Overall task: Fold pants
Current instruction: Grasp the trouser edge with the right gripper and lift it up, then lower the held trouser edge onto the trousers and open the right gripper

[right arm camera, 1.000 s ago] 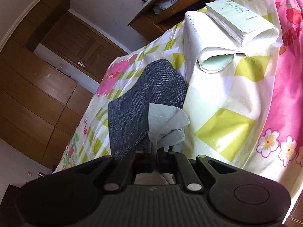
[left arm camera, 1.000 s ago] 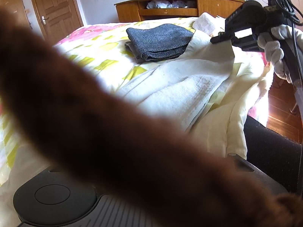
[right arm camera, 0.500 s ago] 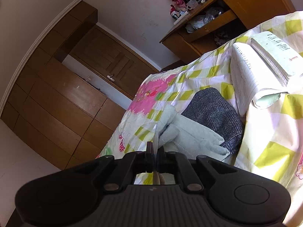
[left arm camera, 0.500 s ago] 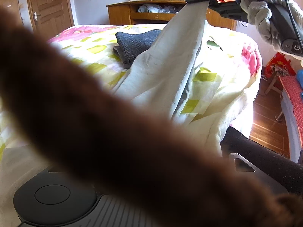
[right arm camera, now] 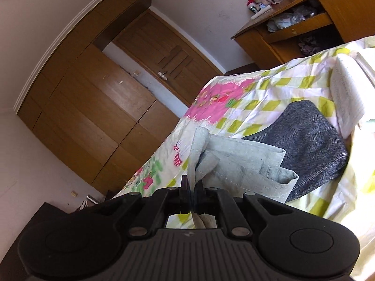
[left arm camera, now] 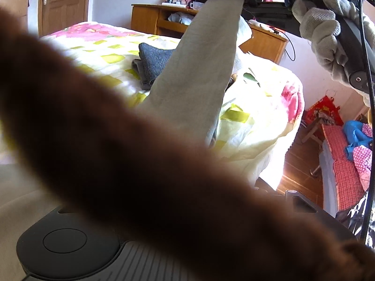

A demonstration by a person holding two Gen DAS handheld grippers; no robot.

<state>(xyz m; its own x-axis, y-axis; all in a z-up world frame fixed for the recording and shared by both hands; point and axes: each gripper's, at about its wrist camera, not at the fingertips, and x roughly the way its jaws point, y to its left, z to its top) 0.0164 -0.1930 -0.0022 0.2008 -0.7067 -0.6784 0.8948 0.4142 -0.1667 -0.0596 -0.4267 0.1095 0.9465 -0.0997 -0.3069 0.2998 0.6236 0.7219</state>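
One gripper, the right gripper (right arm camera: 191, 183), pinches pale pants (left arm camera: 199, 70) high above the bed (left arm camera: 257, 121) so they hang straight; left gripper's jaws hidden.

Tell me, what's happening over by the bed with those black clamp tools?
A person in knit gloves is folding laundry with a handheld gripper in each hand. The right gripper is clamped on one end of the pale grey-green pants and holds it high, so the cloth hangs down toward the floral bedspread. The left gripper can't be judged, because a blurred brown shape covers its camera. A dark grey garment already lies folded on the bed.
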